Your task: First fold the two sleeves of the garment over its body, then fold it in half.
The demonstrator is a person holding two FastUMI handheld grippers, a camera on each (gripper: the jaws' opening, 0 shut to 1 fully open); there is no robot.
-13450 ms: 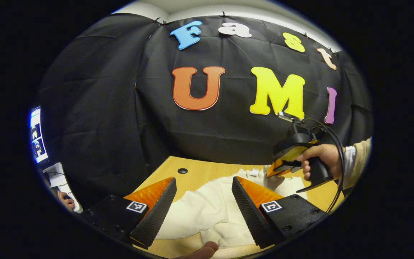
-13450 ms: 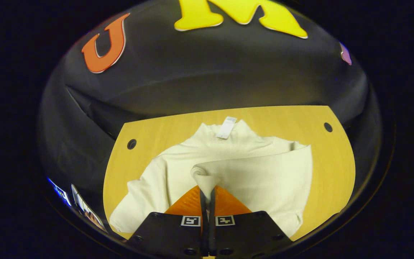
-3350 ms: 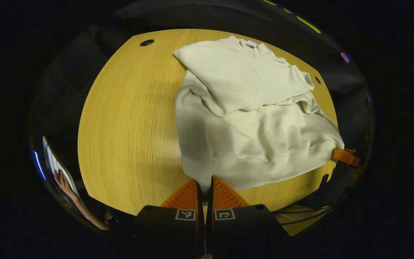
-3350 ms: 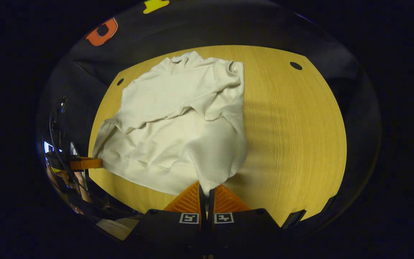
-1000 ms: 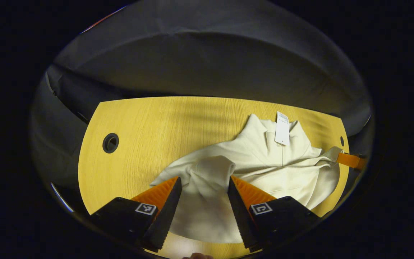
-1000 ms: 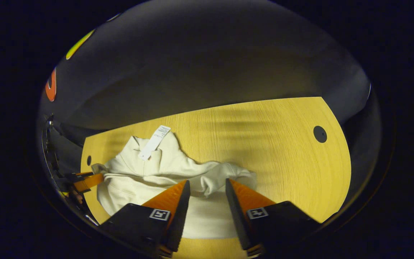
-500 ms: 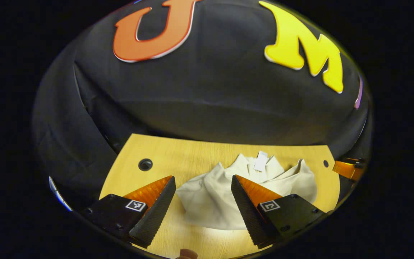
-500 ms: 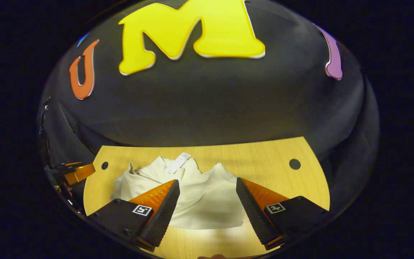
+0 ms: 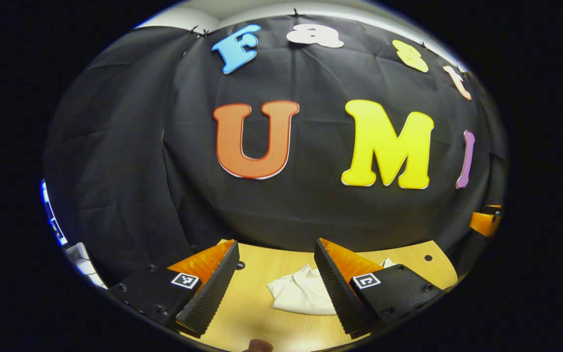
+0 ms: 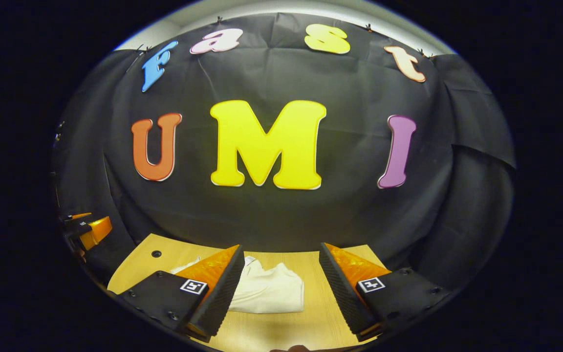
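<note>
The garment (image 10: 268, 291) lies on the table (image 10: 281, 332) as a small folded bundle with no loose sleeves visible, so the folding looks done, while both the left hand-held gripper (image 9: 274, 281) and the right hand-held gripper (image 10: 281, 286) gape above it, holding nothing.

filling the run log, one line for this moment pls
stage: fold done | garment: folded, on table | left gripper: open, raised | right gripper: open, raised

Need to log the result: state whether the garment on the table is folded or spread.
Folded. The garment lies as a compact bundle on the table, no sleeves spread out; both hand-held grippers are open above it.
</note>
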